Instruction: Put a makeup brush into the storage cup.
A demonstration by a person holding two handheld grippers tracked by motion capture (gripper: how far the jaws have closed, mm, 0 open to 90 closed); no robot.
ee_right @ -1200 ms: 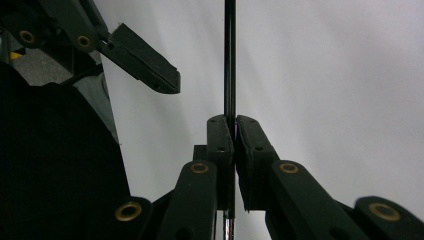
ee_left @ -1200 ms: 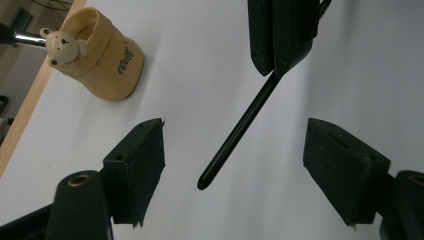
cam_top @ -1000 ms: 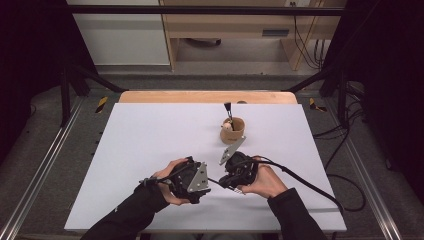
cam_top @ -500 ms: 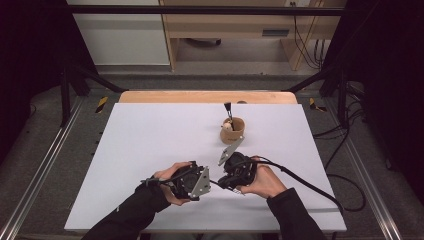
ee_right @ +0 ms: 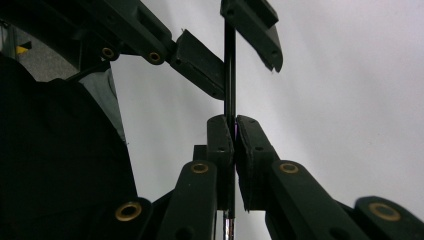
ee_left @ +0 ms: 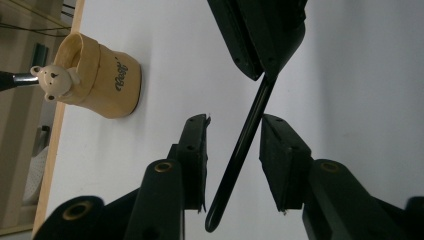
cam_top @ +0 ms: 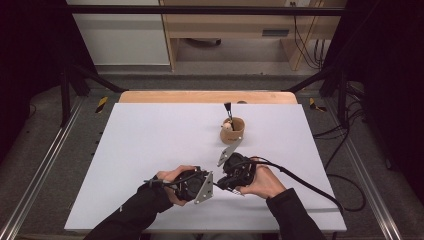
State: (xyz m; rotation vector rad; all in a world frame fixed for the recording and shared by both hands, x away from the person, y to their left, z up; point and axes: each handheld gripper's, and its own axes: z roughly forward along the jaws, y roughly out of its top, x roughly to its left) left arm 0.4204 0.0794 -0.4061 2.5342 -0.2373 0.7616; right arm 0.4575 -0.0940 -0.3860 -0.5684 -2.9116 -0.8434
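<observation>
Right gripper (ee_right: 234, 131) clamping black rod (ee_right: 229, 75), white tabletop (cam_top: 150, 140), possibly dim workshop

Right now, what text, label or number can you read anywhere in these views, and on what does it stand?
"Bear", or close to it: dark script on the side of the tan cup in the left gripper view; the letters are turned sideways and soft, so the reading is unsure.
In the high view that cup is too small for its writing to be read.
No other words, numbers or signs are readable.
</observation>
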